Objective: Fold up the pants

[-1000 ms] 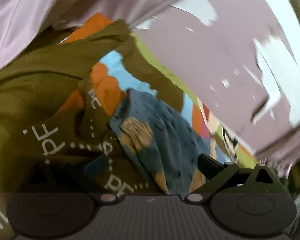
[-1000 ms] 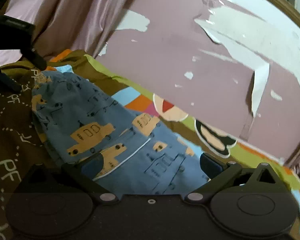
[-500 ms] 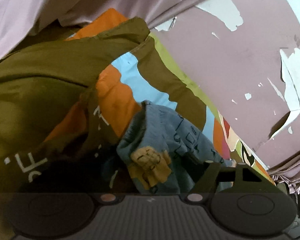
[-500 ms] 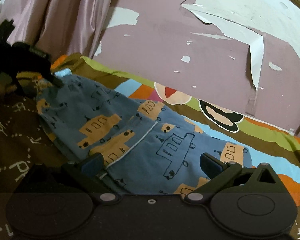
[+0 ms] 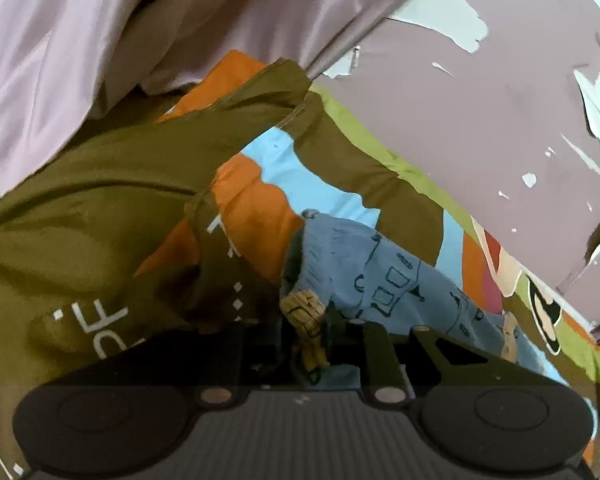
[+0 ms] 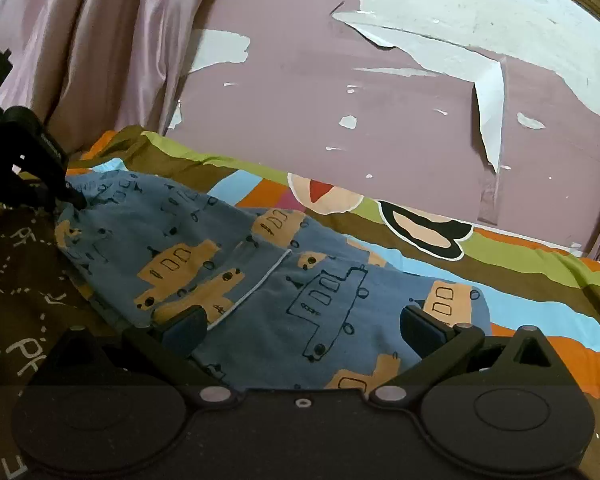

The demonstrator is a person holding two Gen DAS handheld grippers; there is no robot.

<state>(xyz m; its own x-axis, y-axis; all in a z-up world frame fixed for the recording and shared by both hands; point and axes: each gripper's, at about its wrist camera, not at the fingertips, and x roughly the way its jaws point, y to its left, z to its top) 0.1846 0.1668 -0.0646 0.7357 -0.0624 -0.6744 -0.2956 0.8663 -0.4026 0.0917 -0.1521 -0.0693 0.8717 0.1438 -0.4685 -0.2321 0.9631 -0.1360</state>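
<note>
Peeling mauve paint covered the wall (image 6: 380,92) behind the bed, with a pinkish curtain (image 6: 100,40) hanging at the left, and a patchwork bedspread (image 6: 540,280) in brown, orange, light blue and green lay over the mattress. On it the pants (image 6: 260,264), blue with tan and outlined vehicles, were spread lengthwise.

Only the right wrist view showed the garment nearly whole: it ran from a narrow end at the far left toward the camera, with a thin white piped seam crossing its middle. That view also caught the left gripper (image 6: 74,199) from outside, a black tool whose tip met the far end of the cloth. The right gripper (image 6: 304,328) hovered low over the near part of the pants, its two fingers spread wide to either side of the printed fabric and not pressing on it.

The left wrist view gave the close-up that the other lacked. There the left gripper (image 5: 306,332) had a bunched fold of the pants (image 5: 364,272), including a tan patch, caught between its dark fingers, and the jaws were closing on it; the cloth stood gathered upright in the narrow gap. Beyond that pinch the blue fabric trailed off to the right. Brown bedspread (image 5: 100,208) with white lettering rose in a rumpled fold on the left of this view, under the curtain (image 5: 80,40).
</note>
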